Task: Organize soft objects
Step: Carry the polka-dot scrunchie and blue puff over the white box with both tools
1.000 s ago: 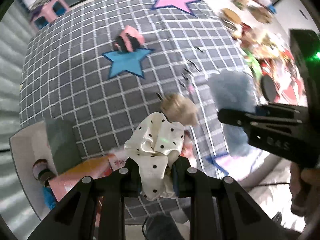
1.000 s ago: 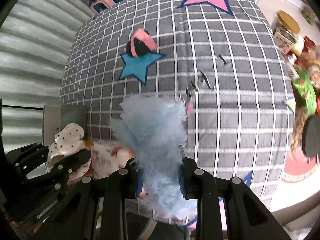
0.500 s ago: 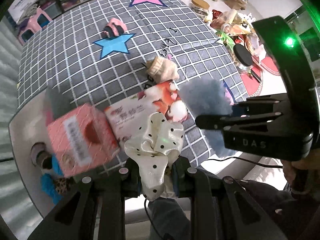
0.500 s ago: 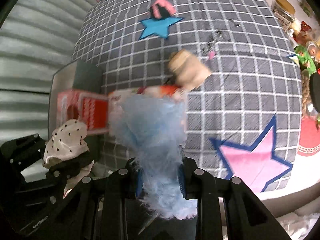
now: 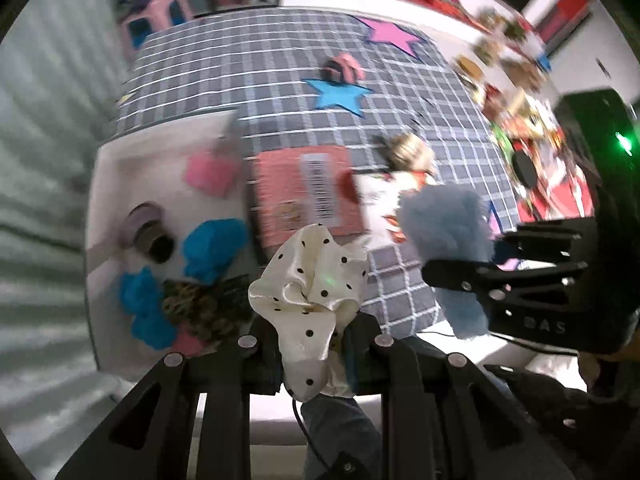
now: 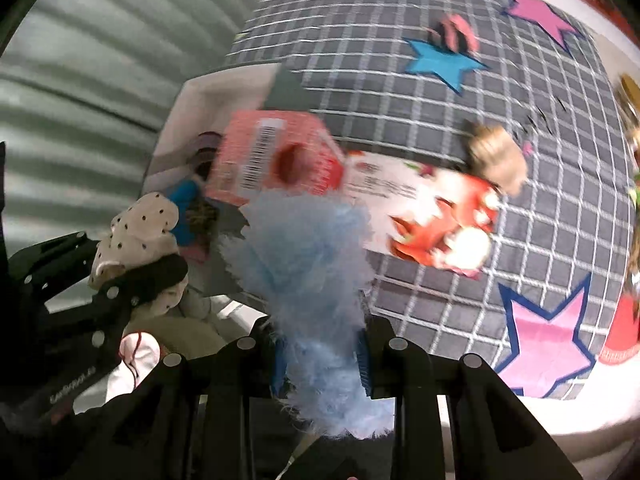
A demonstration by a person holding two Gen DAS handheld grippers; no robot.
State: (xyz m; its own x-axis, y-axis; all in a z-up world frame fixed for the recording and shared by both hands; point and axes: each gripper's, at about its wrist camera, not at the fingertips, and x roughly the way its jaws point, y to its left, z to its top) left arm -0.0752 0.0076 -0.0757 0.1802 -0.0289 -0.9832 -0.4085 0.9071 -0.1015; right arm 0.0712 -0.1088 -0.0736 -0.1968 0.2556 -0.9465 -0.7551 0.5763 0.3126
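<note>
The left tool (image 5: 310,344) pinches a dotted scrunchie (image 5: 310,292) just short of the white tray (image 5: 116,168); the right tool (image 6: 320,354) pinches a blue fluffy scrunchie (image 6: 304,248); ease each over a bare patch of tray, clear of the pink box (image 5: 304,188), before letting go

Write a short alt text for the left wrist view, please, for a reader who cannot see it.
The left gripper holds a cream polka-dot scrunchie above a white tray of soft items; at right, the right gripper holds a fluffy blue scrunchie.
</note>
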